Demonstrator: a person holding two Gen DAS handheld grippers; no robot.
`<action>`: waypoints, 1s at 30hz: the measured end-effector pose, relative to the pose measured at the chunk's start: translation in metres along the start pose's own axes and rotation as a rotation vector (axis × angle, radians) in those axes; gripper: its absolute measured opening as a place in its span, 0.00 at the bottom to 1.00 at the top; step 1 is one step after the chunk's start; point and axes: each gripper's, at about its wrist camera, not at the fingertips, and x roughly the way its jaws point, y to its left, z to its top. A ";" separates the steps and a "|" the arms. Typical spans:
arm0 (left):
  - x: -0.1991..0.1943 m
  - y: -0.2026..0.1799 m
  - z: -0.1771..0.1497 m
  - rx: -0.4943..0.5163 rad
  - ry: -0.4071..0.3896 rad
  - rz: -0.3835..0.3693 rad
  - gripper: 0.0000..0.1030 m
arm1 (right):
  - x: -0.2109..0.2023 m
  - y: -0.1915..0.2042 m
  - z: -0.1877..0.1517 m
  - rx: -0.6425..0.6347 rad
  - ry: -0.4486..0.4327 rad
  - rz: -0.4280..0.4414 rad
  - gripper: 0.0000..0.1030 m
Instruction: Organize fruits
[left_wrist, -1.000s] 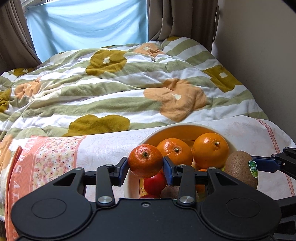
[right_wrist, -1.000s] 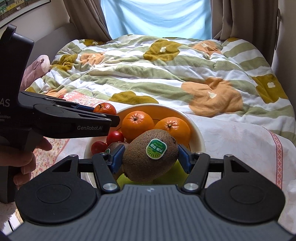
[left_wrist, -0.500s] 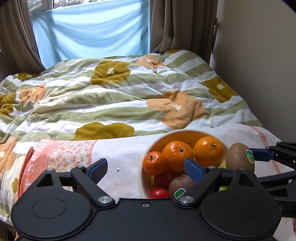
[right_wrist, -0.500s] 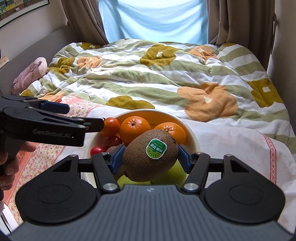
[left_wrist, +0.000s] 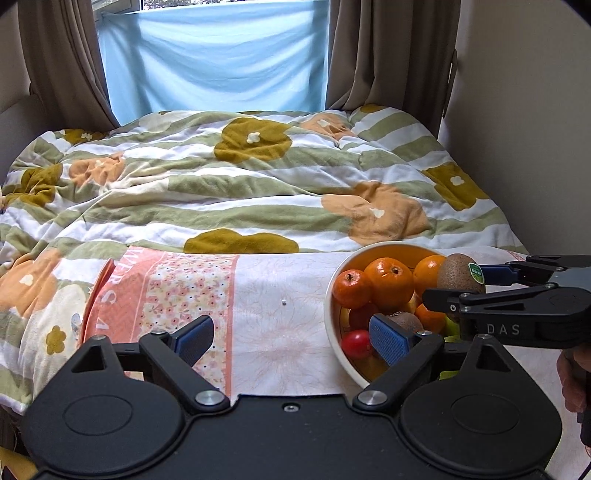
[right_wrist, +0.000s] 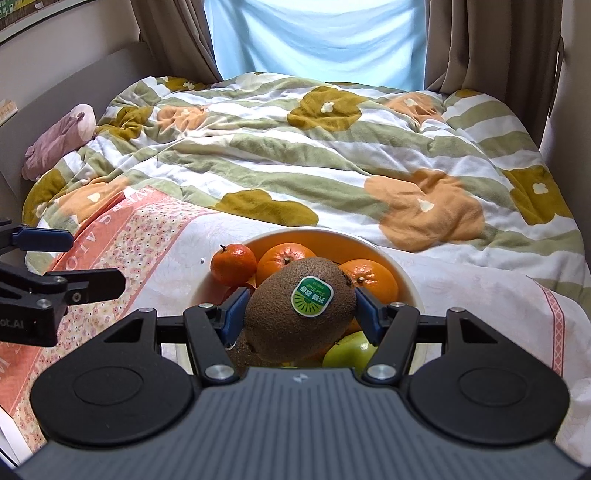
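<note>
Right claw (right_wrist: 300, 317) clamped on kiwi (right_wrist: 300, 317), long axis across jaws, directly above bowl (right_wrist: 406, 280); left claw (left_wrist: 291, 336) wide, empty, beside bowl.

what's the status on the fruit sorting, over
Left gripper open, empty. Right gripper shut on kiwi, above the bowl. Small orange sits at bowl's left edge. Nothing in the way.
</note>
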 end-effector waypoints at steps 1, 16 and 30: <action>-0.001 0.001 -0.001 -0.003 0.001 0.003 0.91 | 0.002 0.001 0.001 -0.004 0.001 -0.003 0.74; -0.007 0.007 -0.016 -0.041 0.005 0.029 0.91 | 0.013 0.010 -0.004 -0.037 -0.015 -0.019 1.00; -0.034 -0.003 -0.019 -0.045 -0.060 0.046 0.91 | -0.030 0.008 -0.008 0.000 -0.085 -0.039 1.00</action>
